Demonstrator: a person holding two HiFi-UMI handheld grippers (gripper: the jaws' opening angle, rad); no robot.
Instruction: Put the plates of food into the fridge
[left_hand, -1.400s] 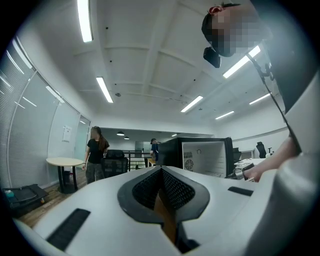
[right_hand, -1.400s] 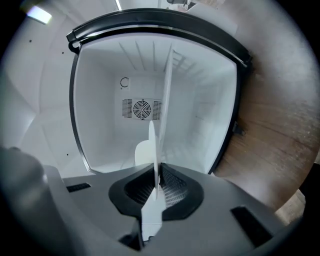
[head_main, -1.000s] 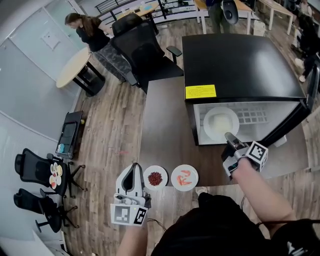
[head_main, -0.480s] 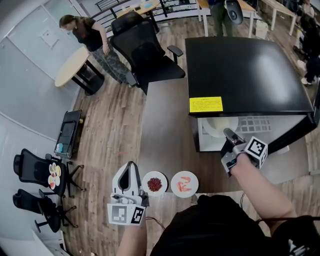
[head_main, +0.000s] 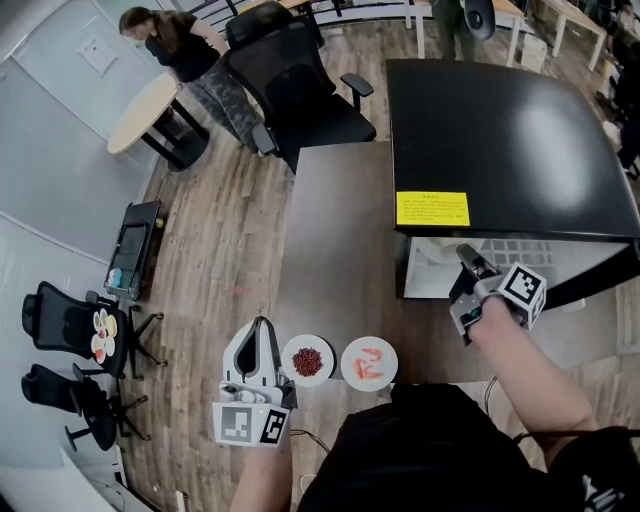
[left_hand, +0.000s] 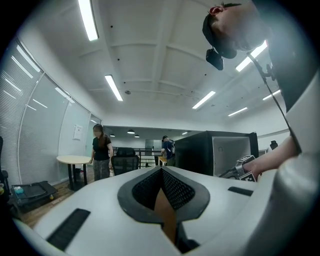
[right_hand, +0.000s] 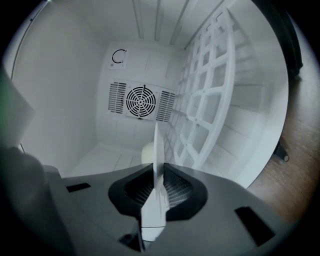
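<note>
The black fridge stands on the right with its door open. My right gripper reaches into its white compartment, shut on the rim of a white plate that shows edge-on between the jaws. Pale food lies on that plate; in the head view only a sliver of the plate shows under the fridge top. On the table near me sit a plate of red food and a plate of shrimp. My left gripper rests just left of them, shut and holding nothing.
Inside the fridge are a white grid shelf on the right and a round fan vent on the back wall. A black office chair stands behind the table. A person stands by a round table.
My right gripper has carried the white plate further into the fridge, so most of it is now hidden under the fridge top. The left gripper stays beside the two plates.
</note>
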